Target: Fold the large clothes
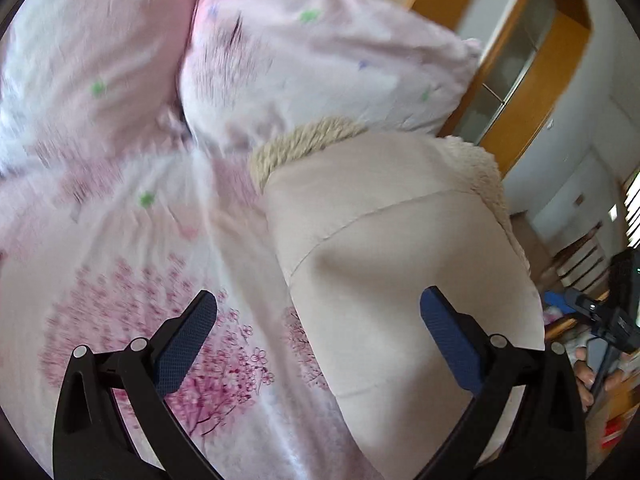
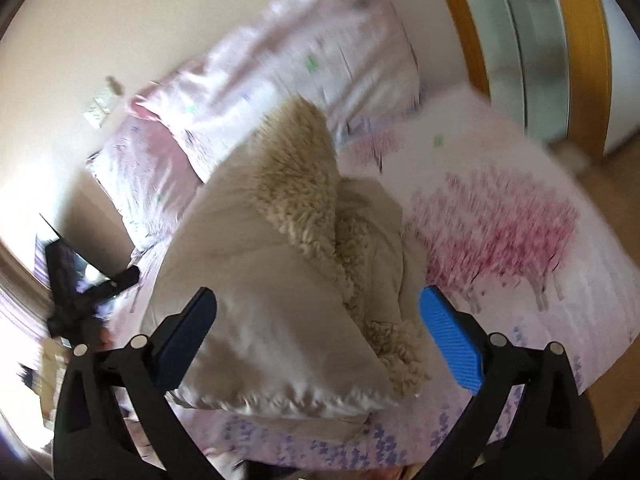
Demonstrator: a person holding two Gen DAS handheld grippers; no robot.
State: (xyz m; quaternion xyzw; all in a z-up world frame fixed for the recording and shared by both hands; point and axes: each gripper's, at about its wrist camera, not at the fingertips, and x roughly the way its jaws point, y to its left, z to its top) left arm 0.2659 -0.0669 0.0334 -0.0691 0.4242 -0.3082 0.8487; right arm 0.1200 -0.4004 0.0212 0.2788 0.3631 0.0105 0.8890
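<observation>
1. Left wrist view: the left gripper (image 1: 318, 340) is spread wide and holds nothing. The fleece-lined coat (image 1: 400, 264) lies on the floral bedsheet (image 1: 132, 280). Risk: closing here pinches sheet with coat.
2. Right wrist view: the right gripper (image 2: 318, 340) is also wide and empty above the bunched coat (image 2: 256, 300). Risk: the bulky fleece lining (image 2: 304, 184) springs folds open.

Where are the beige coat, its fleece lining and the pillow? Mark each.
beige coat (image 1: 384, 264): left wrist view, smooth outer fabric.
fleece lining (image 2: 296, 184): right wrist view, woolly inside.
pillow (image 1: 320, 64): left wrist view, pink floral face.
</observation>
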